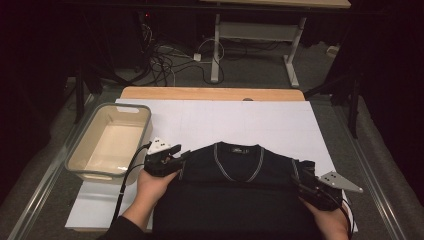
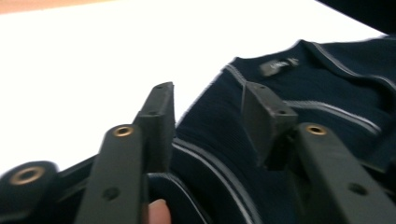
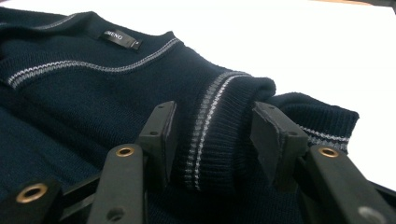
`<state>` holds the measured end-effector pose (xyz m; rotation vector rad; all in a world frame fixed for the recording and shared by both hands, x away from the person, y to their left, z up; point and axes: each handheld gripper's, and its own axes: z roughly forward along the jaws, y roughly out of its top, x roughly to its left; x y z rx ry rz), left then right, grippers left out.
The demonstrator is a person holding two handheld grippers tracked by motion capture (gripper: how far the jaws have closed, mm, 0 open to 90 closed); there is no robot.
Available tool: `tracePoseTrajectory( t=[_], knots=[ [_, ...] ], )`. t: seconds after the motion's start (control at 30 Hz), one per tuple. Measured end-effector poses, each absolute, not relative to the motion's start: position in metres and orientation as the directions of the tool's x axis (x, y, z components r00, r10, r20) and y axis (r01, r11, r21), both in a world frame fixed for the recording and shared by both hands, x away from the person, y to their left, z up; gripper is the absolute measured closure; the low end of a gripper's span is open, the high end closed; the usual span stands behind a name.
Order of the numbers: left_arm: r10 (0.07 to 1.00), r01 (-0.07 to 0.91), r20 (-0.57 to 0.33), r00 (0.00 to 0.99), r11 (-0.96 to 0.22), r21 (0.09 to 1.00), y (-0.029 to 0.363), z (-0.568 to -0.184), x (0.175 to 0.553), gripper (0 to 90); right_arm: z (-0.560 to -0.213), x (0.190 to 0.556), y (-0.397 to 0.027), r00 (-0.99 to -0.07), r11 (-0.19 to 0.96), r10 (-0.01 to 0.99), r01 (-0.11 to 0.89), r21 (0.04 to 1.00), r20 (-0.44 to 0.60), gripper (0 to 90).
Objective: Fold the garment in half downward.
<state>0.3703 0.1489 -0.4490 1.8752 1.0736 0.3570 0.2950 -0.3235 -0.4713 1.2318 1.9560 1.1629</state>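
Garment: a navy knit vest [image 1: 235, 172] with grey-striped trim lies flat on the white sheet [image 1: 240, 122] at the near edge of the bench [image 1: 212, 93], neckline away from the person.
Left gripper [image 1: 181, 159]: at the left armhole; fingers [image 2: 159, 116] spread, trim between them, not pinched.
Right gripper [image 1: 300, 181]: at the right armhole; fingers [image 3: 161, 135] spread around the ribbed fold [image 3: 210, 135], pads apart from it.
Key relation: the shoulder line runs across, one hand at each end.
Bystander: beige tub [image 1: 111, 142], left.
Hidden: the hem, cut off below.
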Motion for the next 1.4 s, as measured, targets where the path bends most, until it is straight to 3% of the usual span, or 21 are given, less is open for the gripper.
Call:
tracePoseTrajectory(
  t=[0.17,0.33,0.43,0.7,0.83,1.1,1.4],
  knots=[
    [0.823,0.605,-0.153,0.547,-0.262,0.751,0.14,-0.463,0.388,56.8,-0.471,0.295,-0.324,-0.427,0.2,0.904,0.432,0.879,0.005,52.2],
    [0.816,0.64,-0.115,0.566,-0.348,0.685,0.133,-0.476,0.391,46.6,-0.471,0.295,-0.325,-0.425,0.195,0.905,0.432,0.881,0.009,52.2],
    [0.814,0.641,-0.112,0.57,-0.356,0.68,0.131,-0.477,0.39,46.6,-0.471,0.295,-0.324,-0.425,0.199,0.905,0.433,0.879,0.004,52.2],
    [0.785,0.657,-0.18,0.593,-0.342,0.672,0.131,-0.478,0.391,67.5,-0.471,0.295,-0.324,-0.421,0.199,0.907,0.432,0.88,0.001,52.0],
    [0.795,0.645,-0.152,0.587,-0.347,0.681,0.129,-0.478,0.387,73.0,-0.471,0.295,-0.324,-0.419,0.2,0.908,0.429,0.881,-0.001,51.8],
    [0.807,0.6,-0.138,0.574,-0.3,0.742,0.142,-0.467,0.373,73.0,-0.471,0.295,-0.324,-0.418,0.193,0.909,0.427,0.883,0.003,51.7],
    [0.727,0.466,-0.134,0.674,-0.276,0.841,0.145,-0.449,0.323,73.0,-0.471,0.294,-0.323,-0.416,0.202,0.909,0.424,0.883,-0.009,52.2]
  ],
)
